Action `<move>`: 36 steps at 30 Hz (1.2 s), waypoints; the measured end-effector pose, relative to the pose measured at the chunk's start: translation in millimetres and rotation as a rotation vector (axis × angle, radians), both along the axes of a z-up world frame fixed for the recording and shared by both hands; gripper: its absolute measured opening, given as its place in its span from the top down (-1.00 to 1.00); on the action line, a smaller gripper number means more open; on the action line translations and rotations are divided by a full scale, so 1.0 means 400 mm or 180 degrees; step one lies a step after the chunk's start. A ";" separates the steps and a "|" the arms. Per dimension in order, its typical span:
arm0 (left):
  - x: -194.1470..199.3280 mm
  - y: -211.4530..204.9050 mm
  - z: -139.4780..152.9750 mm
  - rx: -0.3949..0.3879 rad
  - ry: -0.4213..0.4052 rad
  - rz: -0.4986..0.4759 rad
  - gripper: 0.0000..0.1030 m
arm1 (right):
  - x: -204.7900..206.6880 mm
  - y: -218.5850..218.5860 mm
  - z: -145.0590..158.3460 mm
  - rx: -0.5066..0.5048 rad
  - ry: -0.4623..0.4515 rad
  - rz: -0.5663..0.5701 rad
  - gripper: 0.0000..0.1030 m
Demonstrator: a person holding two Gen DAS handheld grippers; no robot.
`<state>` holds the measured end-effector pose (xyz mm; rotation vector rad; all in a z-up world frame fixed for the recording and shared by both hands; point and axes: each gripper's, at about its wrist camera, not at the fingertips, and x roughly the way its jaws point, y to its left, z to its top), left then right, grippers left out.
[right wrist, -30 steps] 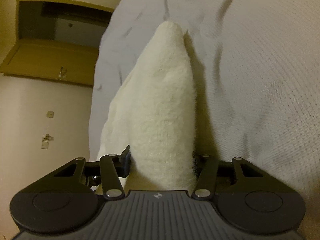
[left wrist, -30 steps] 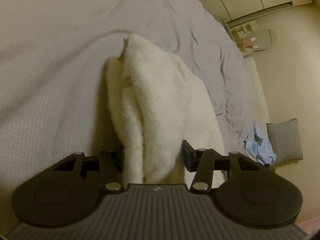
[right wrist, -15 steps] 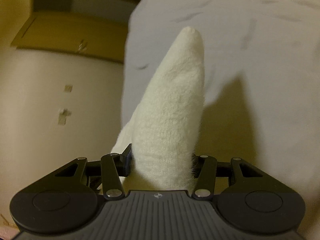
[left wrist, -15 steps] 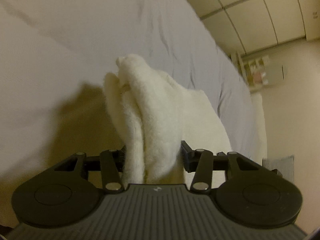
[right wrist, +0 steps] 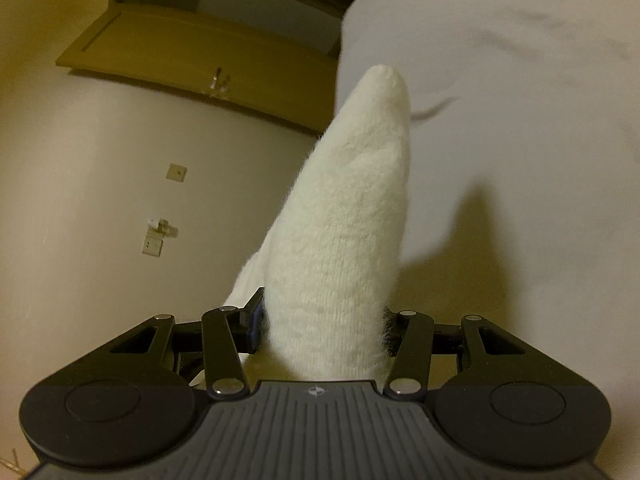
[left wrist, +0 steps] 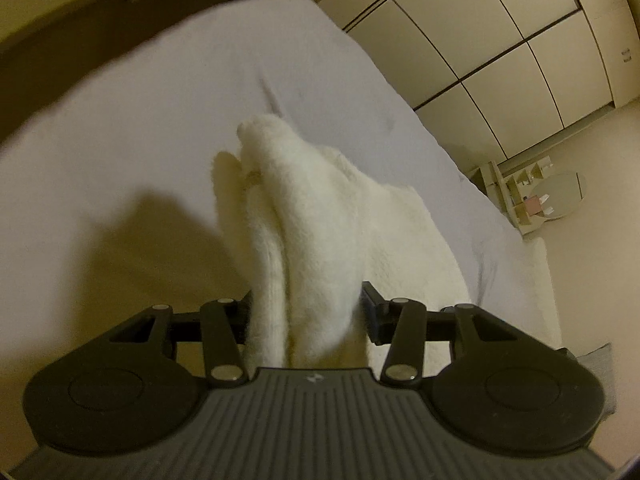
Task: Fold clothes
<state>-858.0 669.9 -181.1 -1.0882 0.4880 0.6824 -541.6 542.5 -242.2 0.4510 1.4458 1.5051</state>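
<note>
1. The left gripper [left wrist: 306, 316] pinches a thick bunch of a fluffy white sweater [left wrist: 316, 240]. The right gripper [right wrist: 324, 328] pinches another part of the same sweater [right wrist: 344, 240]. Both pairs of fingers are pressed onto the wool, with the wool filling the gap between them.

2. The sweater looks lifted above the grey bed [left wrist: 140, 120]. Its shadow falls on the sheet at about 9 o'clock in the left view and at about 3 o'clock in the right view.

3. To do this step well, the person should likely keep both grips tight, so the soft wool does not slip out.

4. The two grippers should stay level with each other, so the sweater hangs straight and the fold comes out even.

5. The sweater should come down onto the bed slowly, so it lands flat with no lumps.

6. In the left view, the wool runs from between the fingers up toward 12 o'clock, and more of it spreads toward 3 o'clock.

7. In the right view, the wool stands up from between the fingers like a cone, pointing to about 1 o'clock.
</note>
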 end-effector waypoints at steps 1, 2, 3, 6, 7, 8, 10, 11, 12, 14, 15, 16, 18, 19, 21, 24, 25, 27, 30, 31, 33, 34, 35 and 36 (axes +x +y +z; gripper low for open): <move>-0.014 0.042 -0.006 0.0030 0.0018 -0.0017 0.17 | -0.017 0.030 -0.017 0.0011 -0.0008 -0.0016 0.05; -0.028 0.085 -0.012 0.0060 0.0036 -0.0035 0.17 | -0.033 0.060 -0.033 0.0021 -0.0015 -0.0032 0.05; -0.040 0.125 -0.019 0.0081 0.0052 -0.0050 0.17 | -0.048 0.088 -0.049 0.0026 -0.0023 -0.0049 0.05; -0.095 0.223 -0.064 0.0099 0.0079 -0.0104 0.17 | -0.076 0.144 -0.096 0.0008 -0.0048 -0.0116 0.05; -0.099 0.246 -0.080 0.0102 0.0089 -0.0128 0.17 | -0.083 0.157 -0.112 0.0000 -0.0058 -0.0143 0.05; -0.102 0.269 -0.096 0.0103 0.0099 -0.0154 0.17 | -0.090 0.169 -0.129 -0.0007 -0.0068 -0.0170 0.05; -0.105 0.307 -0.127 0.0099 0.0120 -0.0212 0.17 | -0.099 0.197 -0.164 -0.0138 -0.0106 -0.0190 0.05; -0.105 0.326 -0.143 0.0099 0.0134 -0.0246 0.17 | -0.102 0.212 -0.182 -0.0230 -0.0129 -0.0192 0.05; -0.104 0.342 -0.159 0.0109 0.0157 -0.0292 0.17 | -0.105 0.227 -0.201 -0.0323 -0.0153 -0.0195 0.05; -0.108 0.369 -0.203 0.0110 0.0229 -0.0376 0.16 | -0.111 0.257 -0.237 -0.0507 -0.0199 -0.0199 0.04; -0.103 0.380 -0.228 0.0085 0.0289 -0.0403 0.16 | -0.115 0.272 -0.255 -0.0599 -0.0223 -0.0200 0.00; -0.096 0.391 -0.254 0.0036 0.0360 -0.0419 0.15 | -0.119 0.283 -0.268 -0.0722 -0.0272 -0.0175 -0.02; -0.093 0.395 -0.302 -0.0089 0.0529 -0.0428 0.12 | -0.129 0.293 -0.270 -0.1033 -0.0515 -0.0012 -0.17; -0.101 0.388 -0.313 -0.0095 0.0576 -0.0425 0.10 | -0.131 0.294 -0.257 -0.1106 -0.0685 0.0057 -0.18; -0.122 0.366 -0.306 -0.0057 0.0604 -0.0385 0.09 | -0.131 0.288 -0.216 -0.1120 -0.1042 0.0174 -0.22; -0.165 0.333 -0.256 0.0076 0.0684 -0.0197 0.15 | -0.136 0.259 -0.139 -0.1090 -0.1612 0.0325 -0.24; -0.178 0.318 -0.233 0.0166 0.0795 -0.0140 0.21 | -0.139 0.247 -0.113 -0.1075 -0.1806 0.0374 -0.24; -0.193 0.279 -0.186 0.0368 0.1038 -0.0092 0.45 | -0.164 0.224 -0.060 -0.1014 -0.2118 0.0512 -0.23; -0.187 0.211 -0.118 0.0676 0.1279 -0.0263 0.66 | -0.237 0.199 -0.006 -0.0962 -0.2402 0.0788 0.00; -0.176 0.178 -0.102 0.0780 0.1329 -0.0379 0.71 | -0.274 0.190 0.011 -0.0935 -0.2463 0.0889 0.06; -0.147 0.124 -0.091 0.0948 0.1405 -0.0654 0.77 | -0.331 0.184 0.006 -0.0931 -0.2585 0.1105 0.18; -0.132 0.118 -0.099 0.0965 0.1433 -0.0743 0.77 | -0.352 0.180 -0.002 -0.0931 -0.2644 0.1196 0.23; -0.124 0.113 -0.113 0.0944 0.1467 -0.0790 0.78 | -0.368 0.180 -0.010 -0.0937 -0.2700 0.1266 0.25; -0.117 0.110 -0.129 0.0916 0.1525 -0.0813 0.79 | -0.378 0.185 -0.016 -0.0950 -0.2749 0.1303 0.26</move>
